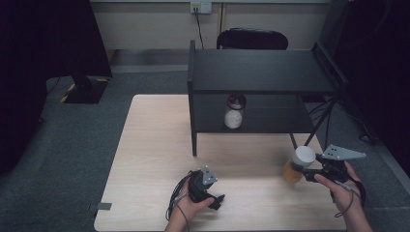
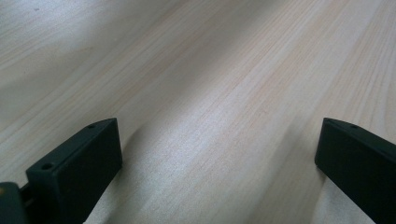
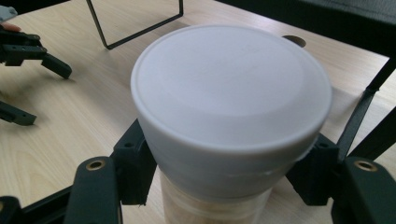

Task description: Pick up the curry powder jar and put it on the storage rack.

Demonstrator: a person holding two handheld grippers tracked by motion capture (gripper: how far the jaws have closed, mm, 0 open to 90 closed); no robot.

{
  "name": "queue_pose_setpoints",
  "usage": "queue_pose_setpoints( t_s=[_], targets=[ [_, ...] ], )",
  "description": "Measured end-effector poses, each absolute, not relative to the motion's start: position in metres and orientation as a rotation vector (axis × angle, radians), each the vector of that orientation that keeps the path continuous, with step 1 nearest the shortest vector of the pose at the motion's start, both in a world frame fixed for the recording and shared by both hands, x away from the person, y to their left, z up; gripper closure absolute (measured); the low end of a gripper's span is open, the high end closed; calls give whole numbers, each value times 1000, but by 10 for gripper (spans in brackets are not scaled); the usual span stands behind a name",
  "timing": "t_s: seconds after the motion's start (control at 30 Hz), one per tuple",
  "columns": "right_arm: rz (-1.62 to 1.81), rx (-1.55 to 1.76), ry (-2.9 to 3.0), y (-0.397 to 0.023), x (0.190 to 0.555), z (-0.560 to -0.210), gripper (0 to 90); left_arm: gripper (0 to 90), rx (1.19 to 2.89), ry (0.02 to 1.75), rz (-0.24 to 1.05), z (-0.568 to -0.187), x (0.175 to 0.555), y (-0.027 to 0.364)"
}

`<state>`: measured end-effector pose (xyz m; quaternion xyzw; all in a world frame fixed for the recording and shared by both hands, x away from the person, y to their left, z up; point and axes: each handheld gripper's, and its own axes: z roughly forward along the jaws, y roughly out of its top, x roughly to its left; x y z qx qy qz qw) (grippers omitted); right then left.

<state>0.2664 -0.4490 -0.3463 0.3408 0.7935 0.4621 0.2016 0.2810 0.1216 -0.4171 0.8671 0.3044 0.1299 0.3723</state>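
My right gripper (image 1: 303, 169) is shut on a clear jar (image 1: 292, 173) with a white lid (image 1: 304, 155) and orange-brown contents, at the table's right side in front of the shelf. In the right gripper view both black fingers (image 3: 135, 163) press the jar just under the wide white lid (image 3: 231, 88). The lid hides the jar's base. My left gripper (image 1: 215, 193) rests low over the wooden table (image 1: 154, 145) near the front edge. Its jaws stand wide apart over bare wood, with nothing between them (image 2: 219, 158).
A black two-level shelf (image 1: 261, 72) stands on the far half of the table. On its lower level sits a second jar (image 1: 234, 113) with a dark lid and white contents. A black chair (image 1: 251, 38) stands behind the shelf. Grey carpet surrounds the table.
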Motion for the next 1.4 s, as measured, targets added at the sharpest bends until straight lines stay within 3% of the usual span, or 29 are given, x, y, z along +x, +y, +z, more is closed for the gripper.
queue_pose_setpoints(
  t_s=[1.4],
  targets=[
    [1372,851,2279,-449,288,-269,351,1,2223,780,333,-417,281,122]
  ],
)
